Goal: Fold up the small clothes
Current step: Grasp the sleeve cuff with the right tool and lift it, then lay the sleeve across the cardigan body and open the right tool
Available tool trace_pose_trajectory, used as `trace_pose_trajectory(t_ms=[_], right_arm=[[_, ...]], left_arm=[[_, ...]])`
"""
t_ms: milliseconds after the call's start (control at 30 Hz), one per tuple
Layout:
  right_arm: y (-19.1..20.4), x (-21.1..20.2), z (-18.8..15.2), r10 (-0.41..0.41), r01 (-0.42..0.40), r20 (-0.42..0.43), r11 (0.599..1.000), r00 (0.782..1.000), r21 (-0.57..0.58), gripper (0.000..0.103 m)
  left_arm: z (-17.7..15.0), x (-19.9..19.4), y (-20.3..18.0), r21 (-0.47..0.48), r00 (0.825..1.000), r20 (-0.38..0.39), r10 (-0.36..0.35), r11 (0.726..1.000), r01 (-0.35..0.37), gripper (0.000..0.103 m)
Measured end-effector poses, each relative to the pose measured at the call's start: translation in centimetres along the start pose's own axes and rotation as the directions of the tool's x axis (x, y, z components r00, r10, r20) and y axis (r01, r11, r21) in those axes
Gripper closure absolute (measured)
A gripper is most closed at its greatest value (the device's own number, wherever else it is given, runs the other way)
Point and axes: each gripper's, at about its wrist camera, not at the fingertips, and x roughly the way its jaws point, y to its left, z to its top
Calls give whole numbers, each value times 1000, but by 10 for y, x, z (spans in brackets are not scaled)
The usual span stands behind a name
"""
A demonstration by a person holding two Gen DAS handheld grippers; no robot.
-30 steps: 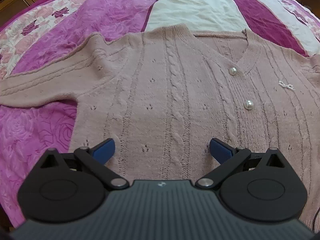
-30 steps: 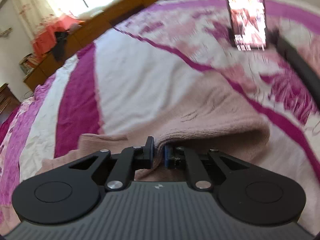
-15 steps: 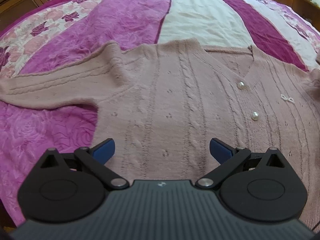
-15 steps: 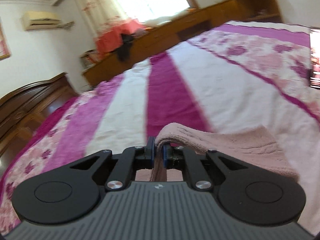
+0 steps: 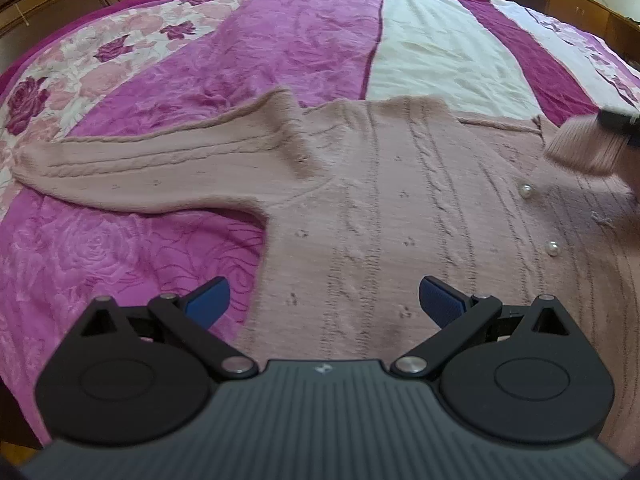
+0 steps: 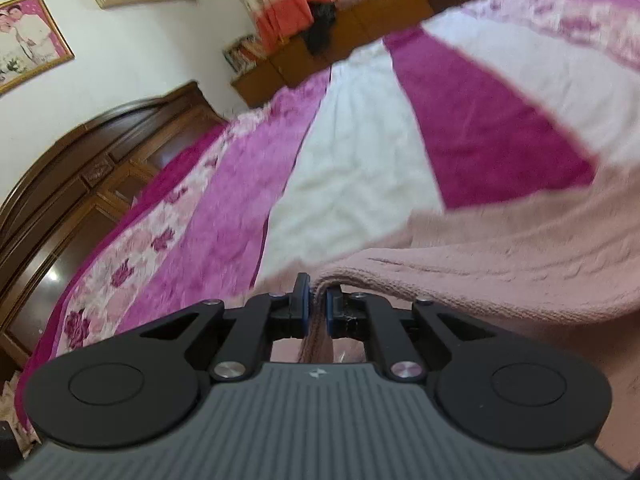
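Note:
A pale pink cable-knit cardigan (image 5: 380,200) with pearl buttons (image 5: 525,190) lies face up on the bed, its left sleeve (image 5: 132,172) stretched out to the left. My left gripper (image 5: 322,300) hovers open over the cardigan's lower left body, nothing between its blue pads. My right gripper (image 6: 317,312) is shut on the cuff of the other sleeve (image 6: 500,276), which trails off to the right. In the left wrist view that lifted cuff (image 5: 584,146) hangs over the cardigan's right chest, with the right gripper (image 5: 618,122) at the frame edge.
The bed carries a striped magenta, white and rose-print blanket (image 5: 248,64). A dark wooden headboard (image 6: 80,168) stands to the left, low wooden cabinets (image 6: 352,40) along the far wall, and a framed picture (image 6: 28,40) hangs there.
My right gripper has carried the sleeve cuff up and leftward over the cardigan's front, coming into the left wrist view. My left gripper has drifted left and back, still open.

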Motion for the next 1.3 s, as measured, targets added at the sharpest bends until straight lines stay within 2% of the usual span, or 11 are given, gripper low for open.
trace_pose_trajectory(t_ms=[233,400,500,600,667,1000,1167,1300], right_arm=[[-13,39,-37,-29,33,-125,999,992,34,94],[-18,49,-52,-20,29,-177,999,984,46,91],[-16,47,-55,-8,17,-179,999,984,49,79],[-10,40,-56,15,-6,-183,999,983,49,50],[-6,32,-57,24,-17,-185,999,982,40,43],[3,-20,-59,48,-48,-209,999,977,5,38],[-8,-55,-55,-1,-2,-176,1000,984,-17,37],[-30,-80,-52,-79,77,-134,997,988,-19,36]], left_arm=[[1,6,9,-5,1000,-1,5,1000,-5,0],[1,8,9,0,1000,-1,-2,1000,2,0],[1,9,8,3,1000,-2,-8,1000,8,0],[1,9,7,7,1000,1,-9,1000,9,0],[1,9,7,10,1000,4,-11,1000,11,0],[9,0,-4,68,999,41,-31,997,28,0],[16,-6,-19,128,995,71,-64,990,54,0],[19,-9,-36,175,992,88,-92,982,76,0]])
